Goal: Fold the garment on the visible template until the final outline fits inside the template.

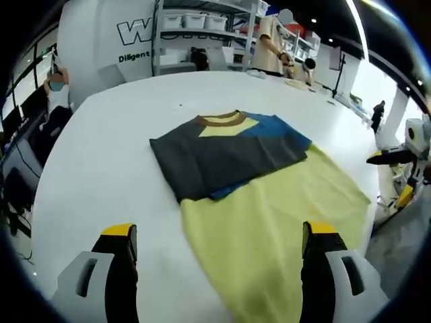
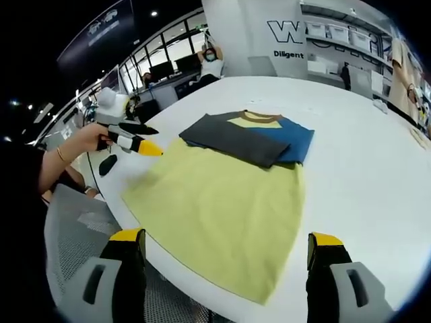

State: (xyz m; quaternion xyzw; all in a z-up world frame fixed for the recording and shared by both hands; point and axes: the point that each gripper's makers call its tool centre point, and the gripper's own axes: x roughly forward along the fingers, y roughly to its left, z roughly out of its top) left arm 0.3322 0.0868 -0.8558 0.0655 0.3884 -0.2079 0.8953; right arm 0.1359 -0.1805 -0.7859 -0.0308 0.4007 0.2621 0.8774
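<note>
both grippers stand with jaws apart and hold nothing. left gripper (image 1: 219, 252), in the left gripper view: two grey jaws with yellow tips rise from the bottom edge, one over the bare table, one over yellow cloth. right gripper (image 2: 225, 259), in the right gripper view: its jaws straddle the near hem of the garment. the left gripper (image 2: 138, 143) also enters the right gripper view from the left, held in a person's hand (image 2: 91, 138), its yellow-tipped jaws just beside the garment's left edge; whether they touch the cloth cannot be told.

white round table (image 1: 101, 168) (image 2: 363, 168): carries the garment near its near edge.

garment (image 1: 269, 215) (image 2: 222, 198): a t-shirt lying flat, yellow in the body, with a brown collar (image 1: 221, 120) (image 2: 259, 117) at the far end. its long axis runs from the near hem away to the collar, which points toward the far side of the table. a dark grey sleeve panel (image 1: 215, 158) (image 2: 232, 138) is folded across the chest, covering most of a blue panel (image 1: 279, 128) (image 2: 293, 138) that shows at the far right.

white wall (image 1: 108, 40) (image 2: 283, 33): large letter "w", with more letters cut off; beneath it the word "diligent".

shelving (image 1: 202, 27) with bins stands behind the table.

people (image 1: 269, 40) (image 2: 210, 60) stand or sit beyond the table.
</note>
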